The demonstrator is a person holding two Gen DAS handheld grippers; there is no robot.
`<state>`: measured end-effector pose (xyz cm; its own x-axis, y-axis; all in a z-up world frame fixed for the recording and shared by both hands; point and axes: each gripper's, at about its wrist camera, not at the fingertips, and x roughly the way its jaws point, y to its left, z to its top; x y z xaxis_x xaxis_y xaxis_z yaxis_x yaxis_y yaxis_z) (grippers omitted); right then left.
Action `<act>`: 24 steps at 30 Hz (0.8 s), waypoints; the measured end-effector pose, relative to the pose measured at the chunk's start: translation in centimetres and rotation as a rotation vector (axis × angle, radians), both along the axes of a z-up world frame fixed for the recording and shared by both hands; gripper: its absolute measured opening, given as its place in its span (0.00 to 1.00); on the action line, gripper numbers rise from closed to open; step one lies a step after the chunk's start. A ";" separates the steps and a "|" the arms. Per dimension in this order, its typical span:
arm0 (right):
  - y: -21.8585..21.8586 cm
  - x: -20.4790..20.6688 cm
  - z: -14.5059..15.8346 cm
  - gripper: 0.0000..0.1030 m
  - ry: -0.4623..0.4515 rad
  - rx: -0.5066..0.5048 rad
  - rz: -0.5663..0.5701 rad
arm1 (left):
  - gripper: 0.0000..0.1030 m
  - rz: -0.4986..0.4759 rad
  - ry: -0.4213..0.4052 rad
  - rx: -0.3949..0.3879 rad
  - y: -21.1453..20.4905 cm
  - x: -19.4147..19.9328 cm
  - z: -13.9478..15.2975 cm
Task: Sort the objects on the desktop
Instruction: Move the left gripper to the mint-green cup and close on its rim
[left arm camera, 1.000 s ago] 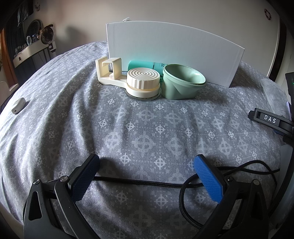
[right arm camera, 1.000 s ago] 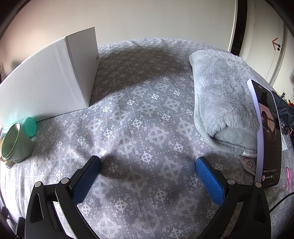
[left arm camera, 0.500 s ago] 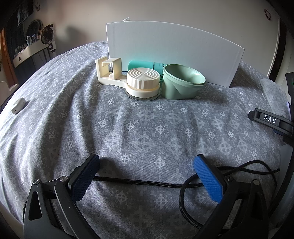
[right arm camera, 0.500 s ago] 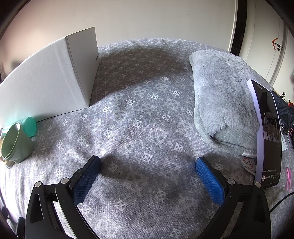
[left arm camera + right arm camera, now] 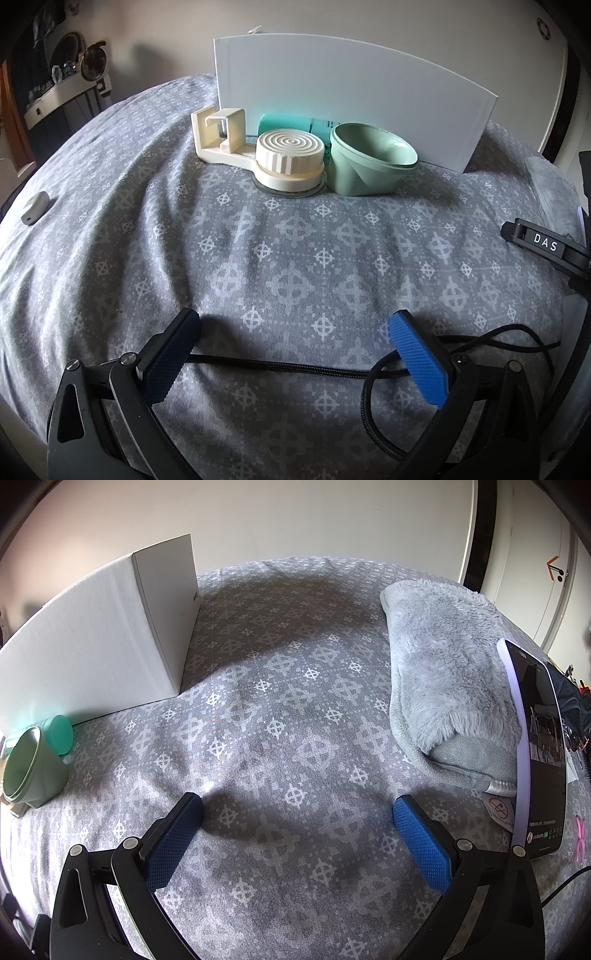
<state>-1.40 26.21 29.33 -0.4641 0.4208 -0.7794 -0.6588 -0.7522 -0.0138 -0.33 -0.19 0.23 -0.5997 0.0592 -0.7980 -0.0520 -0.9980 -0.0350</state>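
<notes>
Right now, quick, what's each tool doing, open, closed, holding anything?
Left tool: open, holding nothing, a black cable lying beneath it.
Right tool: open, holding nothing, over the patterned bedspread.

Cup right of holder, before box.

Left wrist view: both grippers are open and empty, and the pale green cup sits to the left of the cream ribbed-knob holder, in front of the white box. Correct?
One thing is wrong: the pale green cup sits to the right of the cream ribbed-knob holder, as the left wrist view shows. The left gripper and right gripper are open and empty, and both items lie before the white box.
</notes>
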 end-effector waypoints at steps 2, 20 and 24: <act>0.0 0.0 0.0 1.00 -0.001 0.000 0.000 | 1.00 0.074 -0.088 -0.014 0.3 0.0 0.3; 0.0 0.0 0.0 1.00 0.000 0.000 0.000 | 0.88 -0.065 -0.120 -0.207 9.5 -11.2 3.9; 0.0 0.0 0.0 1.00 0.000 0.000 0.000 | 0.88 -0.099 -0.119 -0.252 10.1 -13.0 2.8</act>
<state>-1.40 26.21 29.33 -0.4639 0.4208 -0.7796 -0.6588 -0.7522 -0.0140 -13.32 9.91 2.99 -0.5022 -0.0960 -0.8594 -0.1597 -0.9664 0.2013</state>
